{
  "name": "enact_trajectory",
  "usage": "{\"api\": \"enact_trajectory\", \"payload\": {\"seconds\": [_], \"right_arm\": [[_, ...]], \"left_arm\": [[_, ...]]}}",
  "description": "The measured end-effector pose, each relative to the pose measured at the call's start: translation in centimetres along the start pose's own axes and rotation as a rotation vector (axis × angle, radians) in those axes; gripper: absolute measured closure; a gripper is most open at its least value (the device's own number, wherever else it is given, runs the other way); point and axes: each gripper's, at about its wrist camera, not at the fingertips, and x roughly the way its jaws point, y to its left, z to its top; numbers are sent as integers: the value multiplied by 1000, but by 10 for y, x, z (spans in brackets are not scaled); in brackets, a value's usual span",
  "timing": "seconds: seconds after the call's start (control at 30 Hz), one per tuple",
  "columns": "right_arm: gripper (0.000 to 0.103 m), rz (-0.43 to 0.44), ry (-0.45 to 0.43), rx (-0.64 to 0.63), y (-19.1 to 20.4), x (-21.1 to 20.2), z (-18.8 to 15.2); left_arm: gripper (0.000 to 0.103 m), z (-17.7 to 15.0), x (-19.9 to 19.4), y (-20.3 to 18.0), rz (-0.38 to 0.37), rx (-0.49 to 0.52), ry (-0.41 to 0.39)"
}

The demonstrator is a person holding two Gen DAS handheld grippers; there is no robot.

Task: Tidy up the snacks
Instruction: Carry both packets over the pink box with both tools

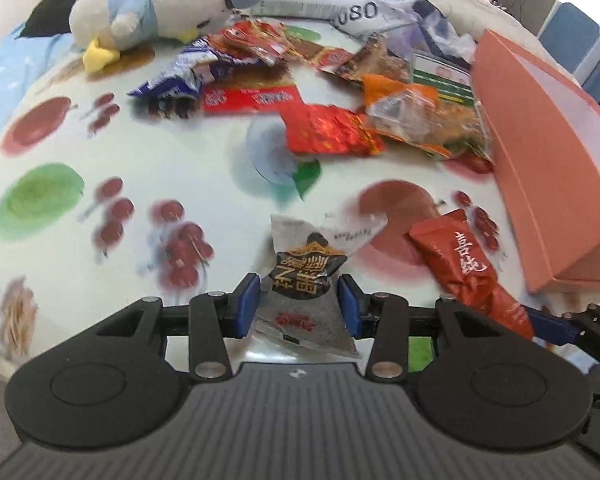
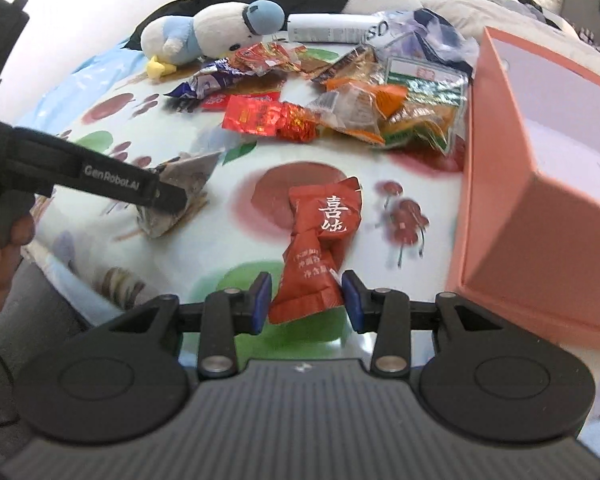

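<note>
Pink box (image 1: 540, 152) cut off rightward.

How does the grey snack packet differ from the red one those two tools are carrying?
The grey packet, in the left tool, is silver-grey with a black emblem; the red packet, in the right tool, is red with white characters. Grey looks puffy and triangular; red long and crumpled. Both are gripped.

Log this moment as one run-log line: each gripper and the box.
left gripper: shut on grey snack packet | right gripper: shut on red snack packet | pink box: open
</note>
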Motion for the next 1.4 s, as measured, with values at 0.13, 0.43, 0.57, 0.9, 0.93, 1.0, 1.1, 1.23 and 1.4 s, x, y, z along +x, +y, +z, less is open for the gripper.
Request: {"api": "enact_trajectory", "payload": {"seconds": [0.13, 0.43, 0.57, 0.9, 0.93, 1.0, 1.1, 1.23, 1.4], "right_arm": [[49, 7, 2, 48, -2, -8, -7], [35, -21, -35, 59, -3, 0, 1], [40, -12, -16, 62, -4, 14, 5], [60, -58, 5, 45, 1, 33, 3], [60, -60, 4, 45, 1, 32, 4], [62, -58, 1, 56, 0, 30, 5], [63, -60, -10, 69, -1, 23, 6], [63, -60, -37, 93, -4, 5, 9], [63, -55, -85, 121, -7, -25, 16]], "left_arm": [[32, -10, -2, -6, -23, 21, 13], [28, -10, 0, 3, -67, -7, -23], [35, -6, 10, 4, -78, -12, -17], [53, 4, 25, -3, -44, 27, -28], [54, 5, 23, -4, -43, 24, -27], [54, 5, 19, -5, -46, 14, -27], [54, 5, 7, -6, -46, 3, -33], [54, 5, -16, -8, -45, -16, -49], [54, 9, -49, -13, -48, -44, -80]]}}
